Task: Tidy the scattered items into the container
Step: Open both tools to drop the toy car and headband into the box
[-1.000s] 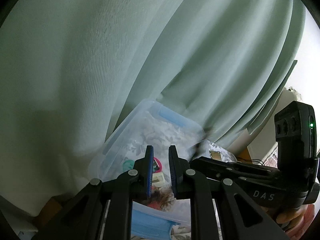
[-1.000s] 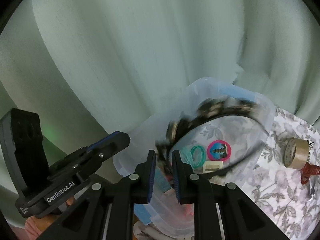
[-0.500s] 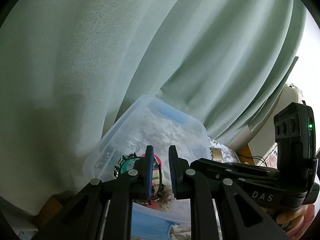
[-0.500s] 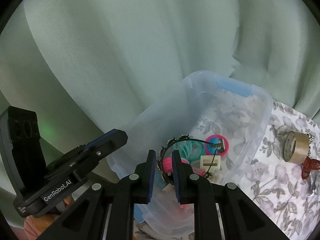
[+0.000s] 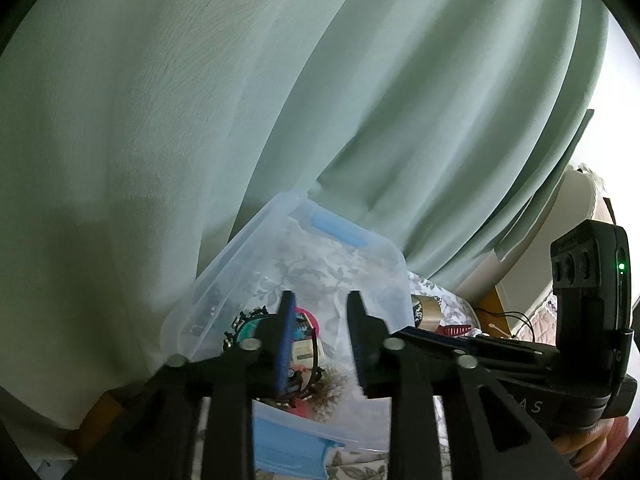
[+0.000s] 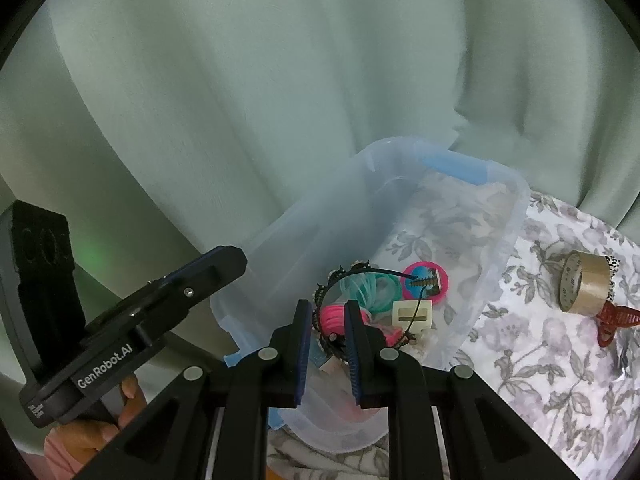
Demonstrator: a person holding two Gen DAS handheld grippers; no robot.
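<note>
In the left wrist view, the left gripper [image 5: 320, 312] is held above the near end of the clear plastic container [image 5: 224, 276], its fingers apart with nothing between them. Inside the container a black beaded headband [image 5: 240, 320], a teal coil [image 5: 250, 328] and a cream clip [image 5: 304, 354] are seen. Beyond the container's right wall, a roll of brown tape [image 5: 428, 314] and a red hair claw [image 5: 454, 328] are found on the floral cloth [image 5: 450, 306]. The green curtain [image 5: 240, 100] fills the background.

In the right wrist view, the right gripper [image 6: 326, 320] is held over the container [image 6: 508, 232], fingers parted and empty. The headband [image 6: 332, 280] lies inside, draped over pink coils [image 6: 334, 316], the teal coil [image 6: 372, 286], a pink round badge [image 6: 424, 280] and the cream clip [image 6: 412, 314]. The tape [image 6: 584, 288] and the hair claw [image 6: 616, 318] are left outside on the cloth [image 6: 540, 360], touching each other.
</note>
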